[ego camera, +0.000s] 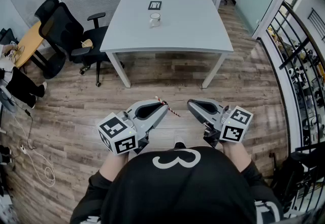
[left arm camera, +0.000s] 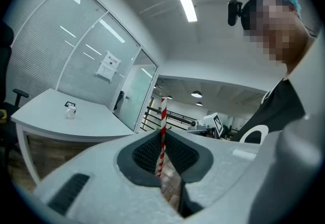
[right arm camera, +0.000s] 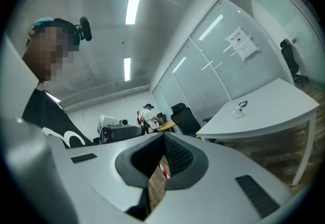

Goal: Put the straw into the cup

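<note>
On table (ego camera: 193,20), one cup (ego camera: 155,20), left gripper (ego camera: 164,106) pinching one straw (left arm camera: 163,116), right gripper (ego camera: 191,102) closed, empty

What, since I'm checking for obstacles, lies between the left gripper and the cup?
Only wood floor, then the white table's top, seen in the head view. Nothing stands between the left gripper, shut on the straw, and the cup.

L gripper (ego camera: 164,106) on straw (ego camera: 174,112), R gripper (ego camera: 190,103) shut
</note>
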